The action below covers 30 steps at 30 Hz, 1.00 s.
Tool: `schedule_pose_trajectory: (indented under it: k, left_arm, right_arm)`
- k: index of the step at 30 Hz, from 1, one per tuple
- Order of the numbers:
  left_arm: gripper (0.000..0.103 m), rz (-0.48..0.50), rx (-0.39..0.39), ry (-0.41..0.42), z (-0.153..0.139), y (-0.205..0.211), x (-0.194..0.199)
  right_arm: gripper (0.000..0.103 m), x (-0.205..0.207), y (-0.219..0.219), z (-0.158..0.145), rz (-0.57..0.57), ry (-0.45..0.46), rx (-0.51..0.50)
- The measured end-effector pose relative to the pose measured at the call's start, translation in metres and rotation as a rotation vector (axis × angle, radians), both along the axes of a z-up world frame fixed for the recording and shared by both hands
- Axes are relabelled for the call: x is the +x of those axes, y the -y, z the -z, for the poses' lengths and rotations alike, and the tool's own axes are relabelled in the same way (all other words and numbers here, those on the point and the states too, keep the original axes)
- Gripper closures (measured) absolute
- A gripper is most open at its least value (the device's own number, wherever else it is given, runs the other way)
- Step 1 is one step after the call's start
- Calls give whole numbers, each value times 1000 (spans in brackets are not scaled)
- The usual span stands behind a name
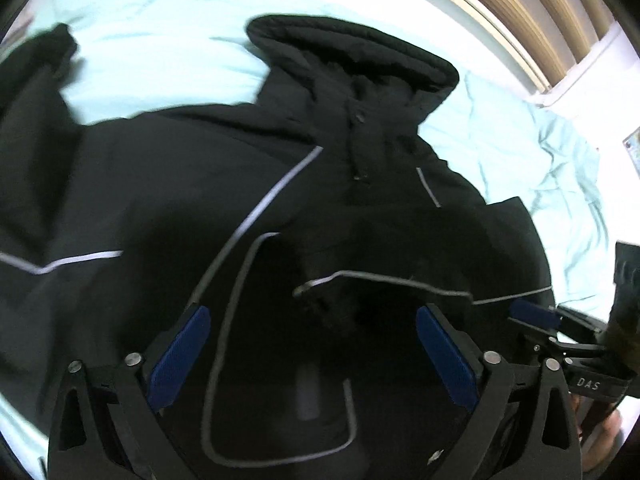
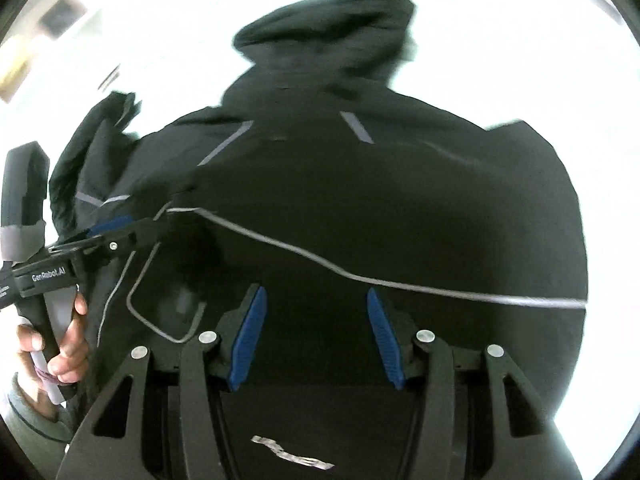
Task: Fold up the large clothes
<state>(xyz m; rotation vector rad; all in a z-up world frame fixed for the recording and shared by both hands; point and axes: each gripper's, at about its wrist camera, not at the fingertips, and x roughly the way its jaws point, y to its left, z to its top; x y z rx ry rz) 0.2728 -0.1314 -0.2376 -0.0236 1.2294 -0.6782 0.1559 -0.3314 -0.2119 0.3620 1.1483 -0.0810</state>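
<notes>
black jacket (image 1: 304, 184) lies flat on a pale green sheet (image 1: 168, 28), front side up. its hood (image 1: 352, 56) points to 12 o'clock in both views, and the hem is down at 6 o'clock, under the cameras. so its long way runs from 6 to 12. thin grey stripes cross the chest.

left gripper (image 1: 312, 356) hangs over the lower front of the jacket, near the middle. its 2 blue pads (image 1: 180, 356) stand very wide apart. nothing is between them but the cloth far below, and they hold nothing.

right gripper (image 2: 312, 336) hangs over the jacket too, at the 3 o'clock side of the left one. its pads (image 2: 248, 336) are about half way open. they hold nothing that i can see. whether the tips touch the cloth i cannot tell.

a hand (image 2: 60, 344) grips the left tool's handle at 8 o'clock in the right view.

i think the next move is to grab an edge. the sleeve (image 1: 36, 120) at 9 o'clock in the left view sticks out, and the left gripper is nearer to it.
</notes>
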Motion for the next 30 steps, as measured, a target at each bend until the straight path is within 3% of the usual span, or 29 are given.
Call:
schedule_pose_trajectory:
  k: [2, 3, 4, 7, 13, 16, 18, 21, 24, 27, 30]
  left_arm:
    - [16, 11, 5, -26, 10, 11, 6]
    - [36, 16, 18, -46, 17, 17, 9]
    - [67, 26, 23, -58, 23, 21, 10]
    - [82, 43, 45, -51, 30, 31, 12]
    - [84, -29, 6, 87, -22, 4, 17]
    - [85, -146, 11, 122, -43, -40, 37]
    - [84, -193, 29, 66, -33, -67, 56]
    - [80, -173, 144, -48, 8, -76, 64]
    - [77, -150, 196, -48, 31, -71, 58]
    - [75, -152, 212, -34, 27, -69, 57]
    - [71, -180, 177, -9, 7, -79, 55]
  right_arm:
    - [48, -8, 13, -1, 35, -8, 0]
    - [48, -11, 18, 0, 43, -12, -4]
    - [48, -11, 19, 2, 47, -14, -10]
    - [48, -15, 22, 0, 47, -17, -37]
    - [48, -22, 32, -16, 76, 19, -56]
    - [48, -26, 41, -15, 122, 38, -2]
    - [48, -25, 46, -7, 157, 18, -7]
    - [48, -18, 54, 18, 212, -43, -27]
    - [49, -7, 52, 50, 202, -126, -98]
    - [49, 0, 44, 67, 168, -169, -167]
    - [49, 1, 43, 64, 167, -185, -178]
